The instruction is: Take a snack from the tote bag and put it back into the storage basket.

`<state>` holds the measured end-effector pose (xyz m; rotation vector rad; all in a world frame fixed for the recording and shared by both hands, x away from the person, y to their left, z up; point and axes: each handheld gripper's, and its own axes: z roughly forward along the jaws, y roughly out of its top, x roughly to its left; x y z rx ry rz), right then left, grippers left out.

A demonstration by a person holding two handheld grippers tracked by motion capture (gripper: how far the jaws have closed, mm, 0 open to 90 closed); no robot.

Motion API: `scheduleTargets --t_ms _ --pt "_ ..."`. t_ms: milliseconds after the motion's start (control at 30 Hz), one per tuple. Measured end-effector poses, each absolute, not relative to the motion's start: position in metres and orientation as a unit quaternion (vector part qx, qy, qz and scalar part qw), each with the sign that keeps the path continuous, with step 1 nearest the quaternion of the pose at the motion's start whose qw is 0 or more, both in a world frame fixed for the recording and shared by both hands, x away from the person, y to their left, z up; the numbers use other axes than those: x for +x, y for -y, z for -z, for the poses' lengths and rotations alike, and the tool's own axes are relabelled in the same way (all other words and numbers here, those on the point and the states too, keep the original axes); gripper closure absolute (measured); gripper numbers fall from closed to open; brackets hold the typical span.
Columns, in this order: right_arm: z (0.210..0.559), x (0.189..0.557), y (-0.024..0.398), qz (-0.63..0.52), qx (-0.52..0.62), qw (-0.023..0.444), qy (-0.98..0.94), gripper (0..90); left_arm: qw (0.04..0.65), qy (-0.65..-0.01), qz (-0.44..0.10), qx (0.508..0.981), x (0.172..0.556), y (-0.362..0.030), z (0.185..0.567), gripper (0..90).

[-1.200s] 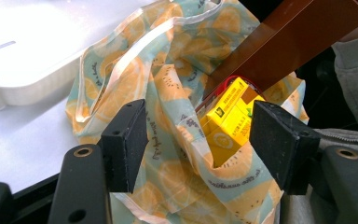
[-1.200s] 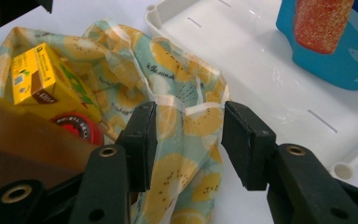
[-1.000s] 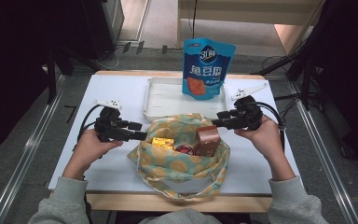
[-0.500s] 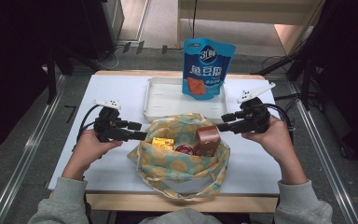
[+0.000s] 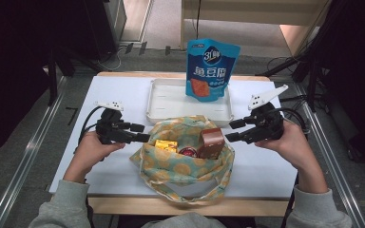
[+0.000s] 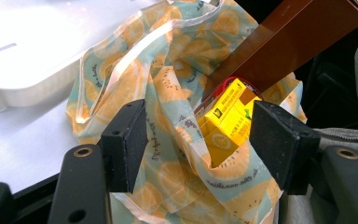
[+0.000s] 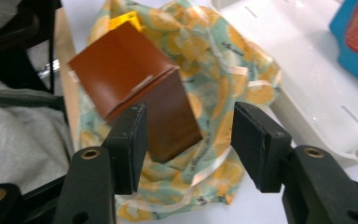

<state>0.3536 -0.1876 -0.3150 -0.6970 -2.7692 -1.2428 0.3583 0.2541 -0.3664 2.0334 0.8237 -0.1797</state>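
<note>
High view | soft orange-print cloth bag (image 5: 185, 164) | rigid brown box (image 5: 212, 142)

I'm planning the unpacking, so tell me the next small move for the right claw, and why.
Probably bring the right claw forward around the brown box and close. Its jaws have just been opening, with nothing pressed between them, and the box stands up out of the fabric bag just ahead.

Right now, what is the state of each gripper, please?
Left gripper: jaws spread wide around the rim of the orange-print bag; grip cannot be told.
Right gripper: jaws just opened, open, holding nothing.
</note>
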Motion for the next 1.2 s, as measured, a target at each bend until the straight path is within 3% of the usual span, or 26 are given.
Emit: scheduleTargets --t_ms 733,1200 --pt "0.312 0.339 0.166 0.391 -0.176 0.018 0.903 29.4 0.451 -0.326 0.073 0.828 0.361 -0.251 0.367 37.2" --pt "0.320 0.345 0.135 0.370 -0.154 0.014 0.916 23.6 0.450 -0.330 0.073 0.827 0.360 -0.252 0.368 37.2"
